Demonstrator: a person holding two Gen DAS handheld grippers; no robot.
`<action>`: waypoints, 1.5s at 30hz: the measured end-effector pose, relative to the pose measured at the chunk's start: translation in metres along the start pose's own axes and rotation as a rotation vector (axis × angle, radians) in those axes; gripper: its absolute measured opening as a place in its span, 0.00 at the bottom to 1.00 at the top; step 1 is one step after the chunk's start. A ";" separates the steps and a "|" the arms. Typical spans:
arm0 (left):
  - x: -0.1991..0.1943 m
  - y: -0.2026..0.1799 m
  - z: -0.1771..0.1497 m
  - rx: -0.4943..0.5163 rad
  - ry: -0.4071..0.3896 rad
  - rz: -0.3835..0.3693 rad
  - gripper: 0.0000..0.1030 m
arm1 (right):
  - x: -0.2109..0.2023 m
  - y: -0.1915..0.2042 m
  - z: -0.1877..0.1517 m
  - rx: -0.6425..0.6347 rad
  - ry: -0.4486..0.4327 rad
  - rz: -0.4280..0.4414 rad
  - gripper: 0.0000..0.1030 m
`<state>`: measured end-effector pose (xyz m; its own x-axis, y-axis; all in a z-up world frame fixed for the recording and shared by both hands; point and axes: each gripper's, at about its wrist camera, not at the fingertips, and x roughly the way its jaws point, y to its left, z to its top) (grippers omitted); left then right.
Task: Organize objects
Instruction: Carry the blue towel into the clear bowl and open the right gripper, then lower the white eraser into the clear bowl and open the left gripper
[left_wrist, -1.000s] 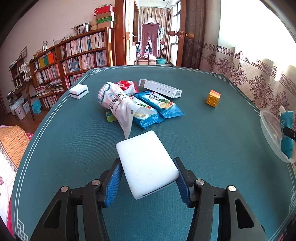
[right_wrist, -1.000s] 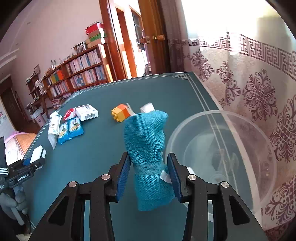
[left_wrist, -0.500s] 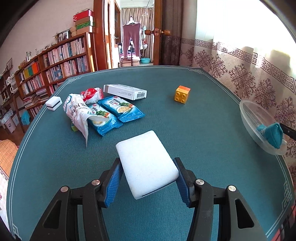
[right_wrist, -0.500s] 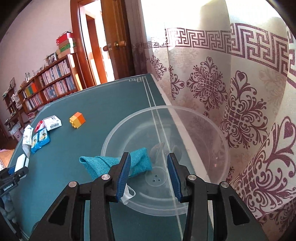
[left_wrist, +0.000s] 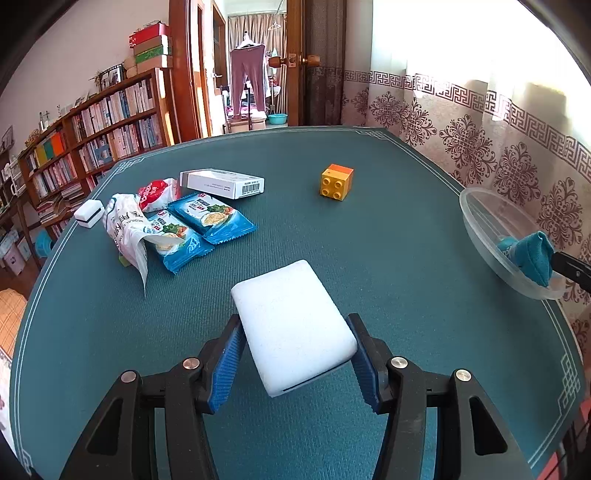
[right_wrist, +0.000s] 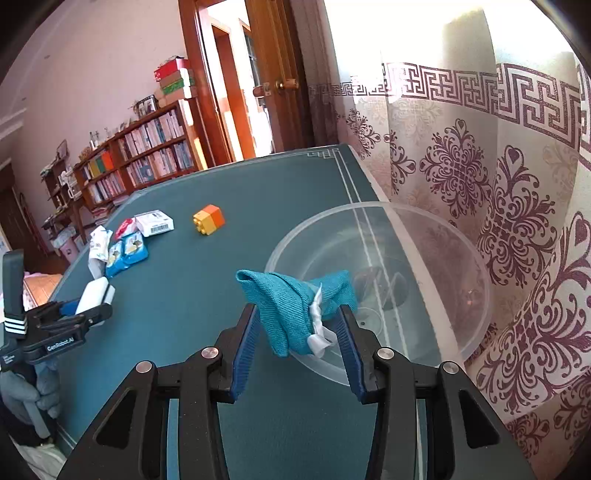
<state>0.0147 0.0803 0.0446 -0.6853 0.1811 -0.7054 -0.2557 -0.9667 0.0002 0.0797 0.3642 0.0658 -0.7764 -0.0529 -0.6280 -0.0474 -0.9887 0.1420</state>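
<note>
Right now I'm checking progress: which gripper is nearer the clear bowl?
Right. The right gripper is at the clear bowl's near rim with the teal cloth; the left gripper is mid-table, well short.

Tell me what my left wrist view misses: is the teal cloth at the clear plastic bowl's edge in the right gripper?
Observer: The teal woven cloth fills the gap between the right gripper's blue pads; whether it is clamped, I cannot tell.
Operator: Is it inside the bowl?
Observer: Partly. It drapes over the near rim of the clear plastic bowl, with one end hanging outside.
Operator: Anything on it?
Observer: A white fabric tag hangs from it.
</note>
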 end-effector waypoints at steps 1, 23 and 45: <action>0.000 0.000 0.000 0.000 -0.001 0.000 0.56 | 0.002 -0.004 0.000 0.012 0.009 -0.005 0.43; 0.005 -0.025 0.012 0.047 0.012 -0.074 0.56 | 0.031 -0.023 0.010 0.007 0.019 -0.141 0.43; 0.017 -0.166 0.068 0.301 -0.011 -0.337 0.56 | -0.020 -0.029 -0.031 0.016 -0.030 -0.073 0.47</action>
<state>-0.0011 0.2565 0.0807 -0.5365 0.4803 -0.6939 -0.6514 -0.7584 -0.0212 0.1159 0.3893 0.0503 -0.7889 0.0236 -0.6141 -0.1143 -0.9875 0.1088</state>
